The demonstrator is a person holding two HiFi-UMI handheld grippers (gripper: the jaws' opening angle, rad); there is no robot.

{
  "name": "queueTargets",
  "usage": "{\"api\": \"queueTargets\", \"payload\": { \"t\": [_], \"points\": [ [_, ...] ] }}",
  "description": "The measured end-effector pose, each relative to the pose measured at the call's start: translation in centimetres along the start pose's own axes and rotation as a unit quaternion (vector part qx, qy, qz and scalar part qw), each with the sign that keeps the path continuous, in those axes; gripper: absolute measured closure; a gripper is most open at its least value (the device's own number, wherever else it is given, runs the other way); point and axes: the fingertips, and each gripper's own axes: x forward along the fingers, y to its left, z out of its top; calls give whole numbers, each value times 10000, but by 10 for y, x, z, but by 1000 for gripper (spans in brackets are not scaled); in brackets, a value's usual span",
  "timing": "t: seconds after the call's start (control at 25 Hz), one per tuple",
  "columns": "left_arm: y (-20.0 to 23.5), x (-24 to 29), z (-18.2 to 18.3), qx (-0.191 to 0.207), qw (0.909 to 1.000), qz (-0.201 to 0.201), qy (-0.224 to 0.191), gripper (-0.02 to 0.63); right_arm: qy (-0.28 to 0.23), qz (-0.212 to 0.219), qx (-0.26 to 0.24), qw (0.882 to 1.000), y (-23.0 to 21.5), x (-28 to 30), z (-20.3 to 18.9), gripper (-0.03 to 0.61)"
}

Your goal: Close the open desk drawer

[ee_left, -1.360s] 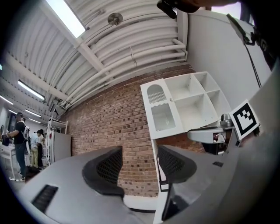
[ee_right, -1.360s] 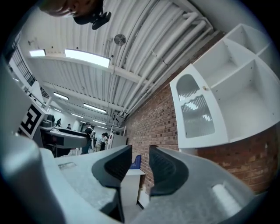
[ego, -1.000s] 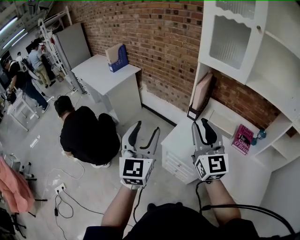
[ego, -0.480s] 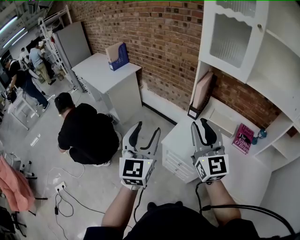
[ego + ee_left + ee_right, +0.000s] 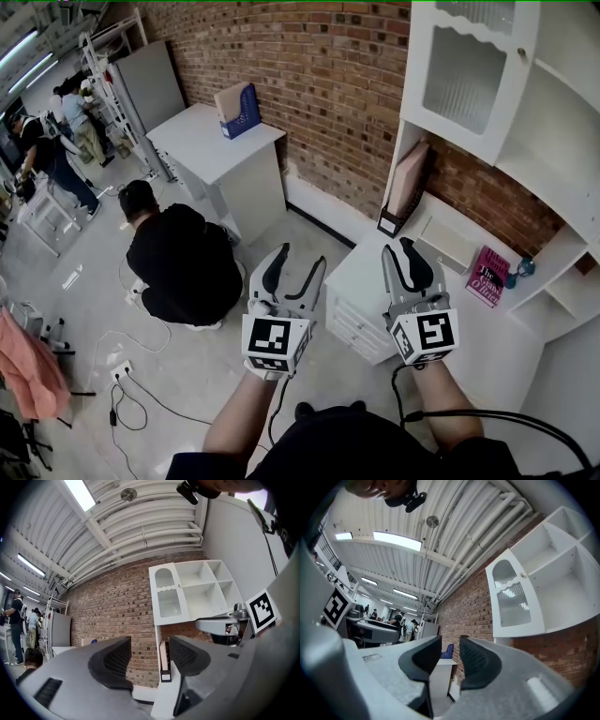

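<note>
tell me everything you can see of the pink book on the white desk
The pink book is closed and lies flat, cover up, on the white desk, towards the back near the brick wall. Its cover looks glossy pink with dark and pale lettering too small to read. It sits at a slant to the desk's edge. A small blue object stands close beside it; whether they touch is unclear. Nothing lies on it.

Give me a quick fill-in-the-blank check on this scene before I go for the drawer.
The left gripper and the right gripper each hold ____ between open jaws.
The book lying on the white desk is ____ in colour.
The wall behind the desk is made of ____.
The crouching person wears a ____ top.
Missing words: nothing; pink; brick; black.
</note>
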Motion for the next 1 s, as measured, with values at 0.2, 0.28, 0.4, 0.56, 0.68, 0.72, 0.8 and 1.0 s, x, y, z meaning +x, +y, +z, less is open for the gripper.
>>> {"api": "queueTargets", "payload": {
  "t": [0.2, 0.28, 0.4, 0.56, 0.68, 0.72, 0.8, 1.0],
  "points": [
    [-1, -3, 1, -4, 10000, -14, 9, 360, 56, 42, -51, 10000, 5, -2, 0, 459],
    [-1, -5, 0, -11, 10000, -23, 20, 360, 67, 67, -61, 9999, 8, -2, -1, 459],
    [0, -6, -1, 26, 10000, -18, 24, 359, 65, 101, -53, 9999, 12, -4, -2, 460],
    [3, -7, -3, 45, 10000, -8, 25, 360, 64, 110, -36, 9999, 14, -3, -2, 460],
    [4, -7, -4, -14, 10000, -20, 44, 360, 73, 102, -29, 9999, 14, -2, -3, 460],
    [4, -8, -4, -30, 10000, -18, 50, 360, 72, 98, -25, 9999, 15, -2, -3, 460],
    [8, -10, -6, -6, 10000, 15, 45, 360, 66, 90, -27, 9999, 17, -2, -3, 460],
    [15, -14, -8, -35, 10000, 24, 27, 360, 62, 68, -43, 9999, 23, 0, -3, 462]
  ]
}}
